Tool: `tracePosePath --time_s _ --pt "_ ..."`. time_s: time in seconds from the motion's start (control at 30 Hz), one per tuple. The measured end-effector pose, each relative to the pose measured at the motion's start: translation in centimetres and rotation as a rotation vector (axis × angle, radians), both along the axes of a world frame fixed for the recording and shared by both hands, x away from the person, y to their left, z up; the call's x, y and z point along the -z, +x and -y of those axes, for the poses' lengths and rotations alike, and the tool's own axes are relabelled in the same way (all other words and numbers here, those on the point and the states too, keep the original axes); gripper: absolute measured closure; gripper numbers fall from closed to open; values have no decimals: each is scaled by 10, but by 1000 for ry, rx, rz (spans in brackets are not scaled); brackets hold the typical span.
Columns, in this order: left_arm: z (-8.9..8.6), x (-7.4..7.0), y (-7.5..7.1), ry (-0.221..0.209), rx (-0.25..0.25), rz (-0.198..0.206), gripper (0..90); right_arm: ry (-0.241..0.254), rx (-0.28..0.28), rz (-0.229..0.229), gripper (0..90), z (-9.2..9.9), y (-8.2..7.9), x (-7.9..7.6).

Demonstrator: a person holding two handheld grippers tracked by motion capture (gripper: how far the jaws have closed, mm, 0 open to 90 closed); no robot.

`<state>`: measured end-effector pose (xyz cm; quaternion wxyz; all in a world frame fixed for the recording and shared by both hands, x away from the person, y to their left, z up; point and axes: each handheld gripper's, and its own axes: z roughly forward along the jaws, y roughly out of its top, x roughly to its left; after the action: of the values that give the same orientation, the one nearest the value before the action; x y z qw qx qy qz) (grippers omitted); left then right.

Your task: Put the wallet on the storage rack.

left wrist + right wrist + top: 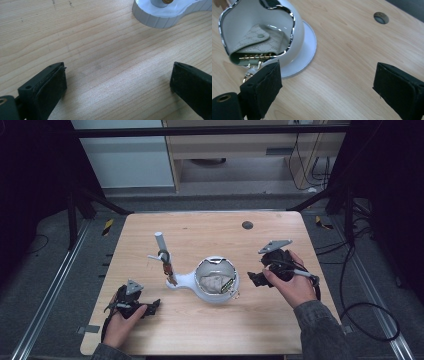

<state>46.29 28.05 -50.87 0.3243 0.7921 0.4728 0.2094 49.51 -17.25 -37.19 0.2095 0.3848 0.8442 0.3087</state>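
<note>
- Dark flooring and black frame bars surround a light wooden table [210, 320] at the centre of the high view, with pale cabinets across the top of the frame and cables at the upper right.
- At the middle of the table stands a white bowl [216, 281] with a shiny rim, on a white base [184, 281] that reaches out to the left; a post [161, 245] with hanging bits rises from that left end.
- Inside the bowl lies a pale perforated key pouch [214, 283]. In the right gripper view, the pouch [259, 41] sits at the upper left of the frame, its gold hooks and a ring spilling over the bowl's [297, 30] near rim.
- Right gripper [256, 279], held in a hand [292, 282] at the right of centre in the high view, points left toward the bowl and stops just beside it.
- In its own view the right gripper [327, 82] has its jaws spread wide with only bare wood between them; the left jaw's tip sits just beside the dangling ring, and whether it touches I cannot tell.
- Left gripper [154, 306], in a hand [122, 322] at the lower left, rests low on the table, well apart from the bowl.
- In its own view the left gripper [118, 80] also has jaws spread wide over bare wood, with the ribbed white base [160, 17] at the top edge of the frame.
- A small dark round hole [247, 225] marks the table toward its far right edge.
</note>
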Motion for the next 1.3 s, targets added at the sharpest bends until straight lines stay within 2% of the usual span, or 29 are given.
tracePosePath --time_s 0.3,0.6,0.8,0.87,0.97,1.3 --pt "0 0 0 -1 0 1 0 51 68 38 75 22 -5 10" --pt "0 0 0 -1 0 2 0 97 132 15 79 44 -9 32" --pt "0 0 0 -1 0 1 0 138 168 -14 66 56 -10 54" --pt "0 0 0 -1 0 2 0 156 191 -32 64 62 -9 66" --pt "0 0 0 -1 0 2 0 167 205 -40 64 66 -8 72" --pt "0 0 0 -1 -1 0 0 191 264 -40 64 82 -5 94"
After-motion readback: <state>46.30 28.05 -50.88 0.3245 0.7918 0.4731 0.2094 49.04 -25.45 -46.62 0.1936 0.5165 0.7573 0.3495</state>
